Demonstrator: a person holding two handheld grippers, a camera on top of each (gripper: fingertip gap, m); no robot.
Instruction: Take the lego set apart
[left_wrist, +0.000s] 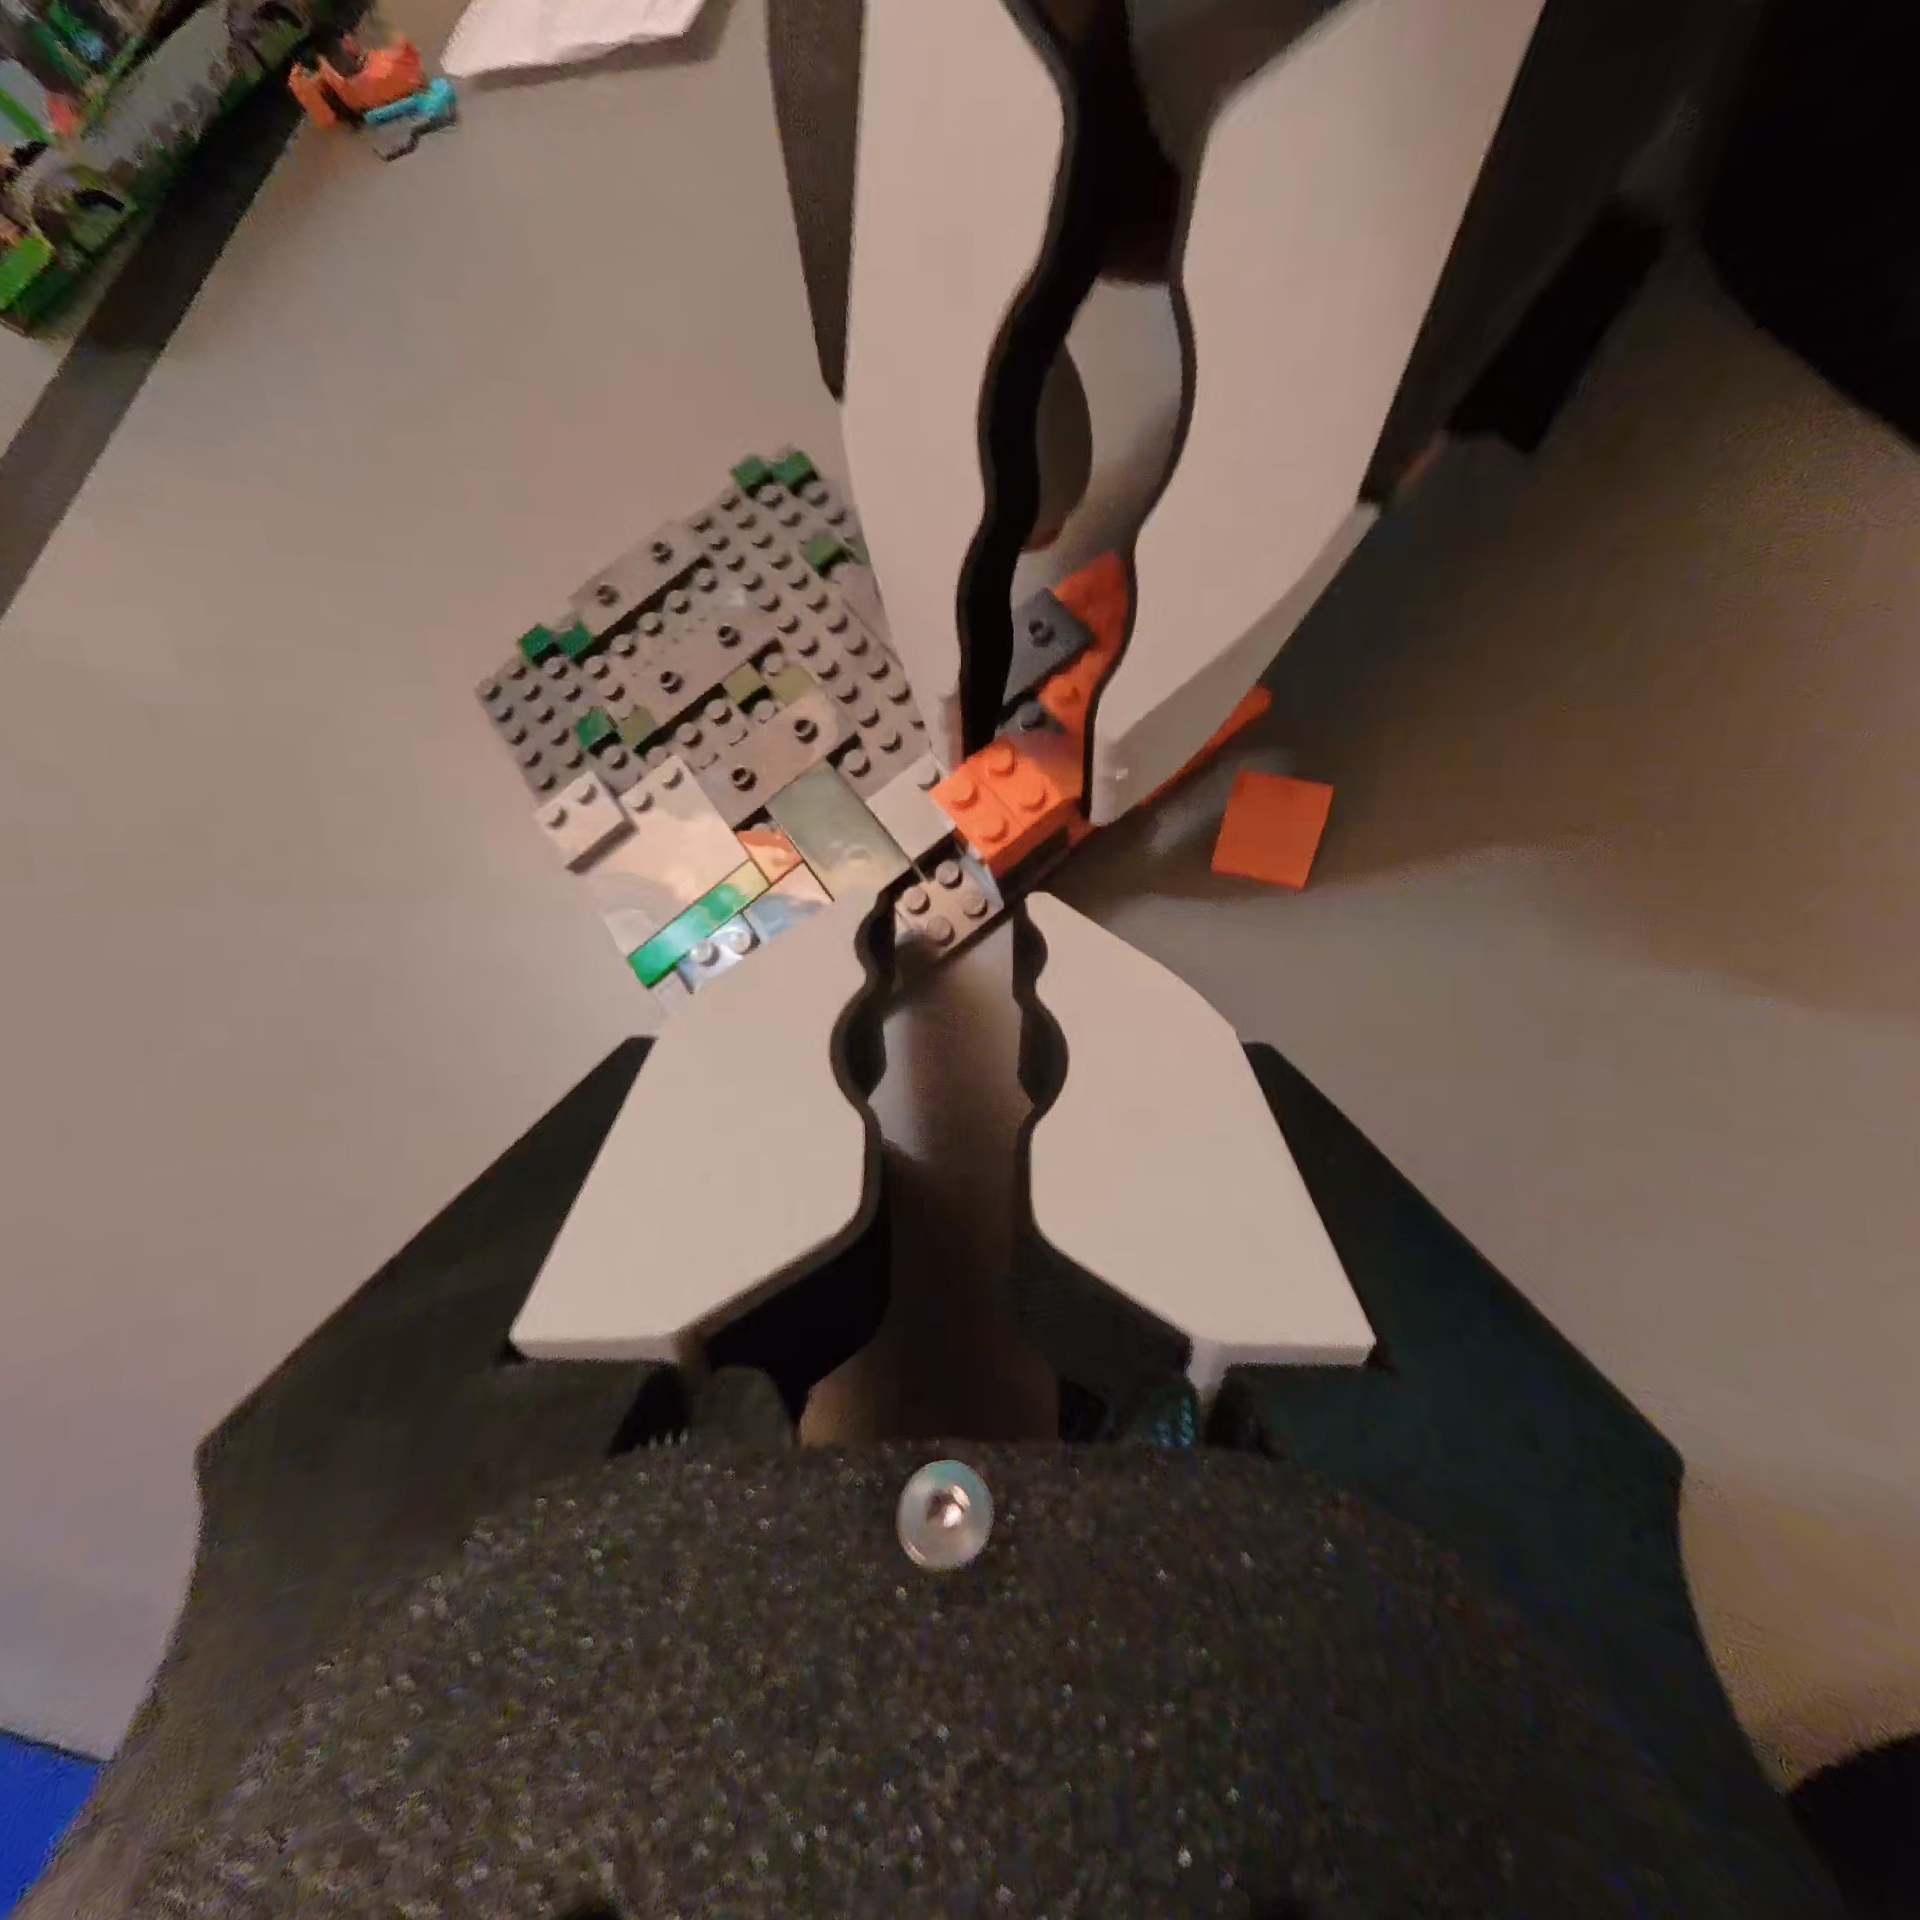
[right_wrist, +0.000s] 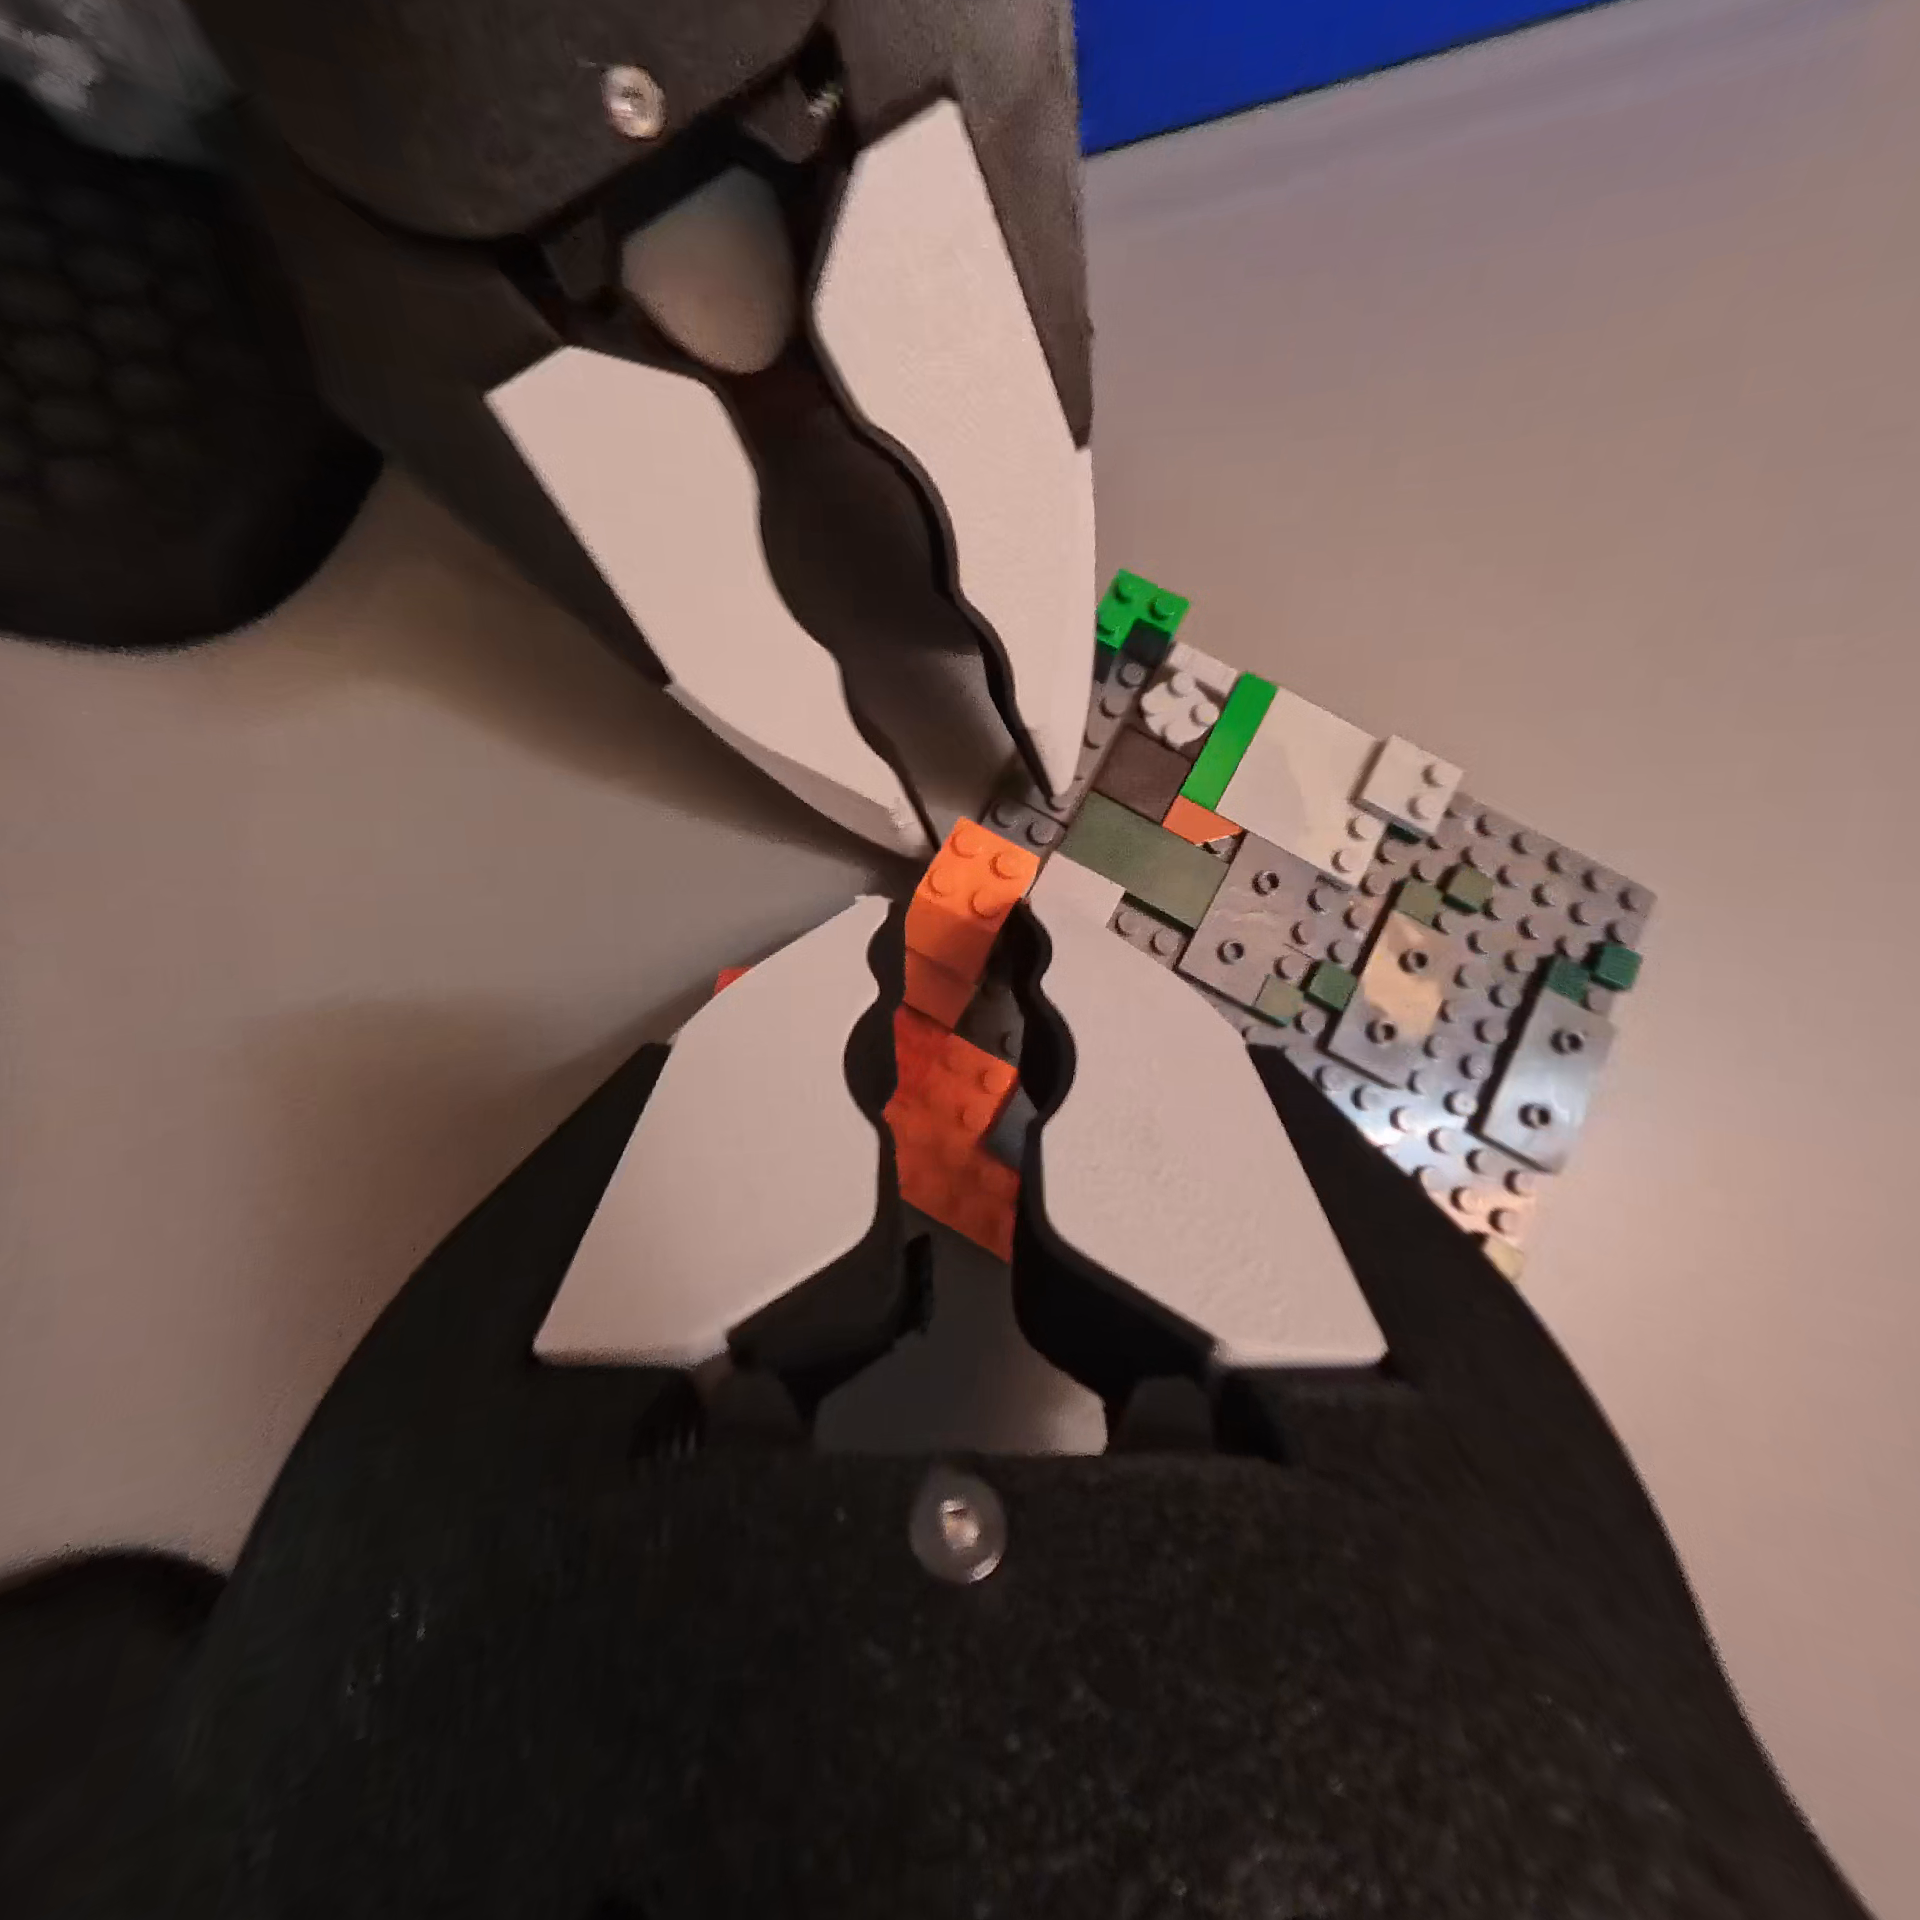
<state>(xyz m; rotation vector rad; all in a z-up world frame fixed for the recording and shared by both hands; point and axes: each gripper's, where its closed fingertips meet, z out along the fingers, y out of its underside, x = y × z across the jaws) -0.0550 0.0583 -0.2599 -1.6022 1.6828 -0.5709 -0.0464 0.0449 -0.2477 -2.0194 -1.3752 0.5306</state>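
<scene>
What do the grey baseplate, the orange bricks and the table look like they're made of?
Baseplate: looks like hard moulded plastic, from the crisp rows of studs; semi-gloss, since its smooth tiles catch glare.
Orange bricks: apparently the same rigid plastic, with sharp edges, moulded studs and a slight sheen.
Table: smooth, matte, pale grey-beige with no grain; possibly laminate or painted board, but the pictures leave that open.

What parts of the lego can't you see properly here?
- Orange lego stack: right wrist view, its sides hidden by the right gripper.
- Grey baseplate corner: left wrist view, hidden by the left gripper.
- Far orange pieces: left wrist view, blurred and too small.
</scene>
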